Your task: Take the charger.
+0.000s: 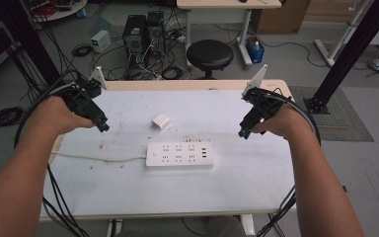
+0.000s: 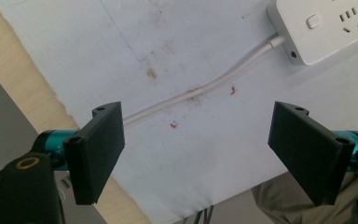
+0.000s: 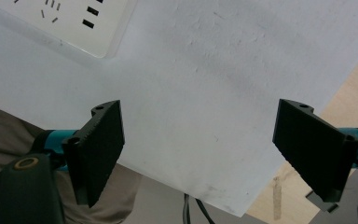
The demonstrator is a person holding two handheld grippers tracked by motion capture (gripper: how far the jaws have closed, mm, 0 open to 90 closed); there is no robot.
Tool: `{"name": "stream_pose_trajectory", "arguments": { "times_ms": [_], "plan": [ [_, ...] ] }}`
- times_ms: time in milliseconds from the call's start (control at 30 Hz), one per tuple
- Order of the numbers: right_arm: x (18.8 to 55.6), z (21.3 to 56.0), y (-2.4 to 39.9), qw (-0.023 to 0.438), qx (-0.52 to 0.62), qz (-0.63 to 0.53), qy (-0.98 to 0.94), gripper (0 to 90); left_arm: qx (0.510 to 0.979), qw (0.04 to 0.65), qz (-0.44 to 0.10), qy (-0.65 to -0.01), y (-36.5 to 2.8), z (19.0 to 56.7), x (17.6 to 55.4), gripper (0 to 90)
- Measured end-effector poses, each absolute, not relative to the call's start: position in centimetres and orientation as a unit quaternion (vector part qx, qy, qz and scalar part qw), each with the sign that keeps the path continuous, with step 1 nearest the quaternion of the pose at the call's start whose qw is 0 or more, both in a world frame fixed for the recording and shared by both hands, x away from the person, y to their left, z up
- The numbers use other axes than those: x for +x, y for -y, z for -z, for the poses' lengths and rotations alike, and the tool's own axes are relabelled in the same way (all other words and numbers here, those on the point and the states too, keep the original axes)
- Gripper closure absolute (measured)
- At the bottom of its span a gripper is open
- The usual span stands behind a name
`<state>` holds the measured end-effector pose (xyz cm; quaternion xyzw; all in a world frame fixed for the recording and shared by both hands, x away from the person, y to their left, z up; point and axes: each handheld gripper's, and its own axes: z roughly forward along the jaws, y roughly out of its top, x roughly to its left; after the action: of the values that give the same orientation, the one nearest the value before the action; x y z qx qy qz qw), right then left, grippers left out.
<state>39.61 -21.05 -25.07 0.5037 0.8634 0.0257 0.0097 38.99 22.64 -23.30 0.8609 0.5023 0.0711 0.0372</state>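
Observation:
A white power strip (image 1: 179,155) lies flat at the middle of the white table cover (image 1: 128,187), its cord (image 1: 98,158) running off to the left. A small white plug adapter (image 1: 161,121) sits just behind it. My left gripper (image 1: 102,127) hovers above the table's left part, open and empty; the left gripper view has the strip's switch end (image 2: 326,28) and cord (image 2: 205,86) beyond its jaws. My right gripper (image 1: 243,133) hangs over the right side, open with nothing held; a strip corner (image 3: 74,23) shows past it in the right gripper view.
The cover's front edge and the wooden table edge (image 2: 23,98) lie near both grippers. A black stool (image 1: 209,53) stands behind the table, with computer towers (image 1: 143,34), cables and a desk on the floor beyond. Black frame posts (image 1: 355,49) rise at the right.

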Motion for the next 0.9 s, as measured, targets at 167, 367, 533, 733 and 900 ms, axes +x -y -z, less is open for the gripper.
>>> {"name": "stream_pose_trajectory", "arguments": {
  "times_ms": [167, 367, 533, 733, 900],
  "plan": [
    [39.5, 25.0, 21.0, 0.009, 0.502, -0.023, -0.865, 16.0, 0.862, 0.037, -0.074, -0.501, -22.4, 23.5, 39.3, 18.5],
    [39.5, 25.0, 21.0, 0.011, 0.502, -0.024, -0.864, 16.0, 0.862, 0.045, -0.084, -0.498, -20.8, 25.0, 40.7, 18.5],
    [39.4, 25.0, 21.0, 0.016, 0.498, -0.018, -0.867, 16.0, 0.869, 0.044, -0.076, -0.488, -19.2, 26.6, 42.1, 18.5],
    [39.4, 25.1, 20.8, 0.018, 0.493, -0.012, -0.870, 16.0, 0.870, 0.051, -0.065, -0.485, -17.0, 28.6, 44.1, 18.6],
    [39.3, 25.3, 20.6, 0.022, 0.488, -0.006, -0.873, 16.0, 0.876, 0.058, -0.057, -0.476, -15.2, 30.4, 45.5, 18.6]
  ]
}}
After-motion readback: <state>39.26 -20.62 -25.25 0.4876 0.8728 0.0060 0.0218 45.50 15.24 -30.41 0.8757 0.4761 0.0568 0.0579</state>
